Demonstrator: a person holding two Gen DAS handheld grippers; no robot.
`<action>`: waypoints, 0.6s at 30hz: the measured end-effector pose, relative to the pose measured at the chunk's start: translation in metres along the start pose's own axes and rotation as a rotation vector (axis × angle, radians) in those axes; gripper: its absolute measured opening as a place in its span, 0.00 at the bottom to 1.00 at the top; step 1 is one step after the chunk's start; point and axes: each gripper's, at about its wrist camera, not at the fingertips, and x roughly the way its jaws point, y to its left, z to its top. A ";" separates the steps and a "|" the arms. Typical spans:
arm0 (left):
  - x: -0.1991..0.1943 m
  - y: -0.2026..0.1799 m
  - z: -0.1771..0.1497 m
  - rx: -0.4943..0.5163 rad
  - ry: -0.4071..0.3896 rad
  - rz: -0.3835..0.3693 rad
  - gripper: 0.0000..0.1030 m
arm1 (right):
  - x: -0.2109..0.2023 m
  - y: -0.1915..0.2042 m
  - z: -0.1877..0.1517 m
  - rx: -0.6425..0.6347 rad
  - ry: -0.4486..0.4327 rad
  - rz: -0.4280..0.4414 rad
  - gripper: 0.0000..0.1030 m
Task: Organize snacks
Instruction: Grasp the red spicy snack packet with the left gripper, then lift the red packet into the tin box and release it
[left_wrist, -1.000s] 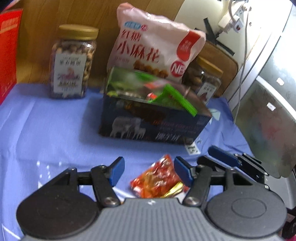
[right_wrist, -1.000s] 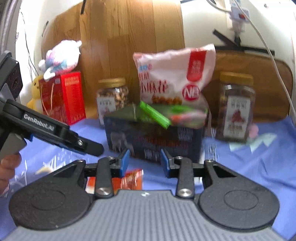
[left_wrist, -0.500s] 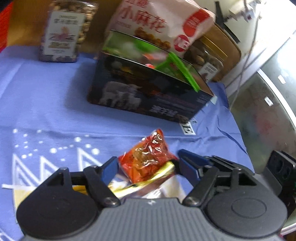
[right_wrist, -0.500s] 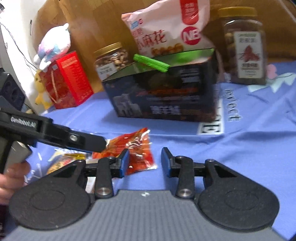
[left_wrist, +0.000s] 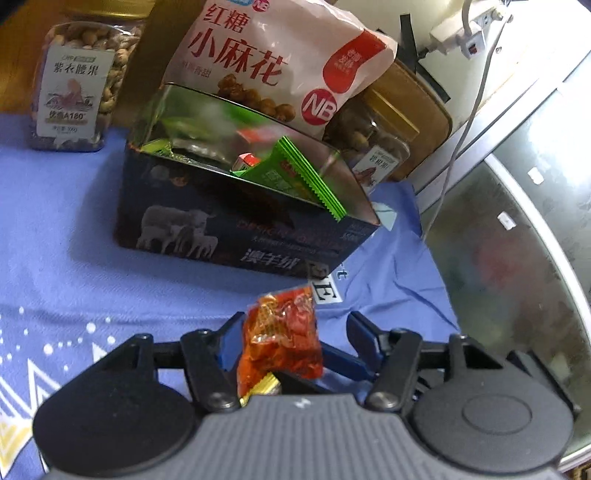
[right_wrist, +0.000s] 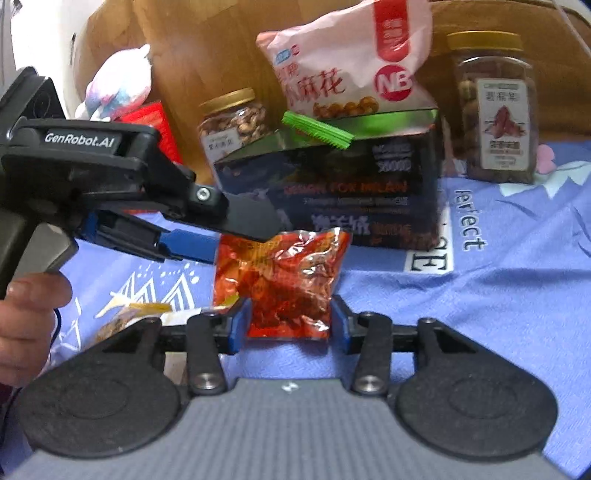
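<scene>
**Both jaws around one red packet**

Jaws first: my right gripper stands part-way open with the red snack packet upright between its blue pads, and both pads touch the packet's sides, so I take it as pinched. My left gripper has just been closing with the same packet between its fingers. From its own camera the left pad touches the wrapper's edge, while the other pad stands clear of it, so I call no grip there. From the right camera, one black left finger covers the packet's top corner.

The packet's lower edge is hidden behind my own bodywork in the left view. Whether it rests on the blue cloth I cannot tell.

Just behind it stands the open dark tin, with a green packet poking over its rim; the rest of its contents are blurred. A pink bag leans behind the tin, its top cut off. A nut jar stands to one side, a second jar to the other. A gold-edged wrapper lies half hidden beneath my right gripper, by the hand.
</scene>
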 end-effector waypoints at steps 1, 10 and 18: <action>0.004 -0.002 0.000 0.011 0.004 0.027 0.57 | -0.001 0.000 0.000 0.002 -0.005 -0.007 0.35; -0.004 -0.007 -0.004 0.022 -0.025 0.029 0.57 | -0.016 0.011 -0.002 -0.064 -0.108 -0.021 0.24; -0.027 -0.028 0.023 0.091 -0.104 0.015 0.57 | -0.037 0.030 0.031 -0.165 -0.241 -0.046 0.20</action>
